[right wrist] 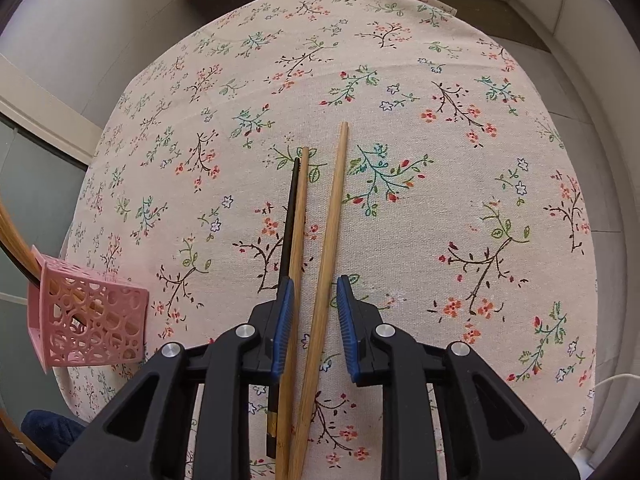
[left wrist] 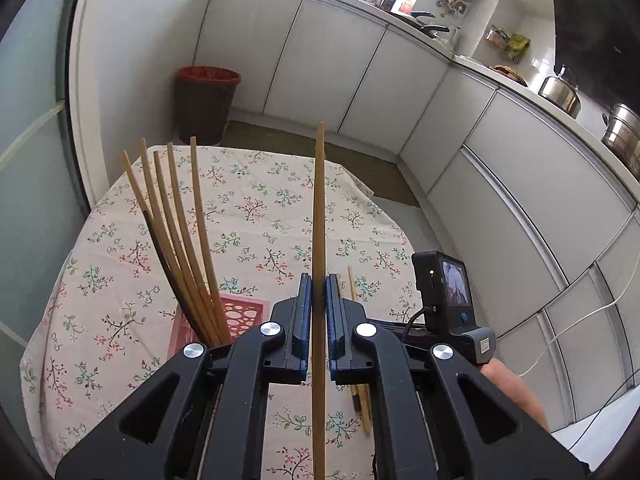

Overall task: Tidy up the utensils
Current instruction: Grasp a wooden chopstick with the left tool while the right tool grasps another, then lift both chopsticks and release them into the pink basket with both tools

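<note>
Overhead, the left gripper [left wrist: 319, 288] clamps one chopstick [left wrist: 319, 200] above the tablecloth's [left wrist: 248, 216] open middle. The right gripper [right wrist: 315, 300] straddles a lying chopstick [right wrist: 328, 240] unpinched, the pink basket [right wrist: 90, 320] near the cloth's edge.

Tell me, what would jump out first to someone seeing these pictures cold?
Probably the left gripper clamped on one bamboo chopstick above the flowered tablecloth. Left of it, a pink basket sprouts more chopsticks. The right gripper straddles loose chopsticks lying on the cloth.

The left gripper [left wrist: 319, 300] has its jaws clamped tight, angled downward. The right gripper [right wrist: 315, 312] points steeply down, jaws slightly parted.
</note>
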Demonstrator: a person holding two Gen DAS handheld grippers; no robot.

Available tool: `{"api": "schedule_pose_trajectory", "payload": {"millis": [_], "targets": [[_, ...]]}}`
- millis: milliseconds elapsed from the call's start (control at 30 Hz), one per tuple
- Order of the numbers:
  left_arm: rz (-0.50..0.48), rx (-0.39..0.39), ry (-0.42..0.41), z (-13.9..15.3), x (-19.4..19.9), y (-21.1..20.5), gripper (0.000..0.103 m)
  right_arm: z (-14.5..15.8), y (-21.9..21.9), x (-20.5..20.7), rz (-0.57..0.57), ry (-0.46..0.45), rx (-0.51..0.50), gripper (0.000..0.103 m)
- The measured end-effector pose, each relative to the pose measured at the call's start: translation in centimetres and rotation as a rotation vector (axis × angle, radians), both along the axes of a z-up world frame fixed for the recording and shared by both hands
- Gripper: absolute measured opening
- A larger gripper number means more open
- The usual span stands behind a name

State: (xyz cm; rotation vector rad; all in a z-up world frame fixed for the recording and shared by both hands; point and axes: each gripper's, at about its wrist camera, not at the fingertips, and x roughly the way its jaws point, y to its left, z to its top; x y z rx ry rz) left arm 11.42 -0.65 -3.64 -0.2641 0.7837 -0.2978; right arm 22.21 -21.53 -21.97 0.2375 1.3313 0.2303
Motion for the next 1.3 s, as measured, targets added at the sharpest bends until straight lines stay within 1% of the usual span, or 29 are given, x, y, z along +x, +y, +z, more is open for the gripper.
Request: {"api": "schedule_pose_trajectory", "payload": {"millis": [33,100,133,167,200,233,367,433,500,700,767,900,1033,1133,1233,1300], "targets": [[0.003,-0.002,-0.003,0.1,-0.1,0.2,0.006,0.0,0.1,0.0,0.004,0.001,0.008,0.018],[0.002,0.004,-0.017,0.4,-0.3,0.4,0.006,-0.2,0.6,0.0,0.013,0.006,0.016,0.016],[0.0,0.008,-0.026,0.5,-0.4,0.6,0.006,-0.2,0.7,0.0,0.014,0.005,0.017,0.013],[0.001,0.012,-0.033,0.7,-0.6,0.6,0.006,-0.1,0.6,0.0,0.012,0.006,0.018,0.013],[0.0,0.015,-0.038,0.7,-0.7,0.9,0.006,-0.1,0.6,0.0,0.012,0.009,0.032,0.009],[0.0,0.014,-0.04,0.7,-0.7,1.0,0.006,-0.1,0.4,-0.1,0.009,0.014,0.041,0.008],[0.008,0.005,-0.038,0.6,-0.6,1.6,0.006,-0.3,0.2,0.0,-0.004,0.025,0.066,0.008],[0.009,0.004,-0.038,0.5,-0.6,1.8,0.006,-0.1,0.0,-0.2,-0.009,0.021,0.058,0.008],[0.01,0.003,-0.039,0.6,-0.6,1.8,0.006,0.3,0.0,-0.5,-0.014,0.012,0.05,0.008],[0.02,0.006,-0.045,0.5,-0.4,2.4,0.006,2.4,-0.5,-1.4,-0.016,-0.039,0.08,0.008],[0.028,-0.006,-0.055,0.7,-0.5,2.7,0.006,3.7,-0.7,-1.7,-0.017,-0.089,0.09,0.008],[0.052,-0.027,-0.11,1.6,-0.7,3.8,0.006,8.3,-0.8,-2.8,0.003,-0.283,0.123,0.008],[0.098,-0.045,-0.192,2.7,-0.9,4.9,0.006,11.6,-0.6,-3.7,0.014,-0.439,0.151,0.007],[0.13,-0.069,-0.25,3.1,-1.1,5.7,0.006,13.5,-0.4,-4.3,0.013,-0.536,0.189,0.008],[0.164,-0.06,-0.307,3.3,-1.2,6.1,0.006,15.2,0.0,-4.9,0.016,-0.623,0.236,0.008],[0.188,-0.056,-0.327,3.0,-1.2,6.2,0.006,16.1,0.6,-5.4,0.021,-0.667,0.263,0.008]]}}
